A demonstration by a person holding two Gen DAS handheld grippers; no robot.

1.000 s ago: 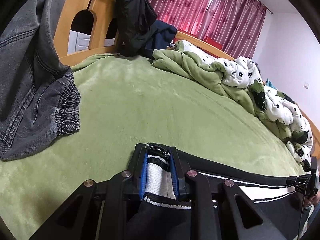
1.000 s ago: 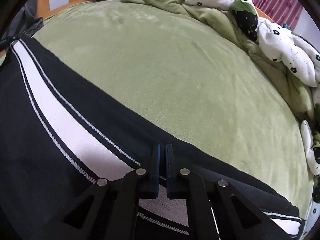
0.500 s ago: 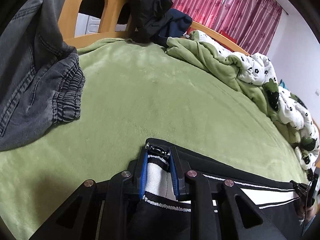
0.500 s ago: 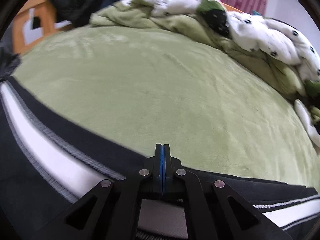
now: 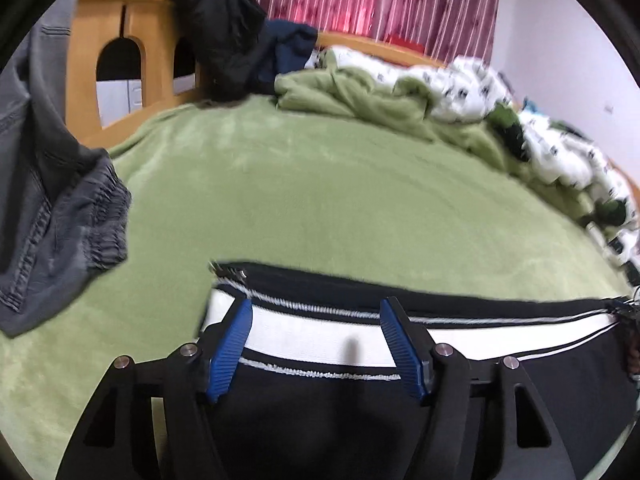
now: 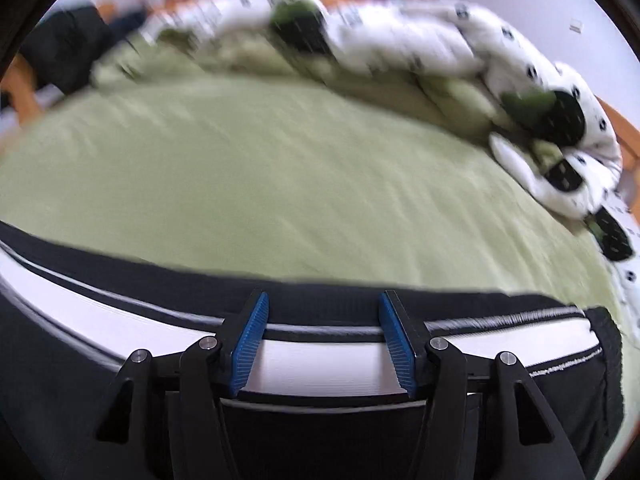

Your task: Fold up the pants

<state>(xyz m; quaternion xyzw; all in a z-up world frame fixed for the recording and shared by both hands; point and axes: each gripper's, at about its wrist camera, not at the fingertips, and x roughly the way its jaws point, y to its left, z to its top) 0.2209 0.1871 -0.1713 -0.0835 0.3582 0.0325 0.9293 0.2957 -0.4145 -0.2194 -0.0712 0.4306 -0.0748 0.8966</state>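
Observation:
Black pants with a wide white side stripe (image 5: 320, 336) lie flat on the green bed cover (image 5: 320, 200), along the near edge in both views (image 6: 328, 364). My left gripper (image 5: 316, 312) is open, its blue pads spread above the striped edge near the pants' left end, holding nothing. My right gripper (image 6: 324, 304) is open too, its pads wide apart over the stripe, near the pants' right end (image 6: 592, 332). The right wrist view is motion-blurred.
Grey denim pants (image 5: 52, 208) hang and lie at the left. A wooden bed frame (image 5: 132, 40) with dark clothes (image 5: 224, 32) draped on it stands behind. A crumpled green and white quilt (image 5: 460, 112) runs along the far side, also in the right wrist view (image 6: 420, 52).
Both grippers have opened and let go of the striped pants, which now lie on the cover. Both have drawn back a little; the right view swung.

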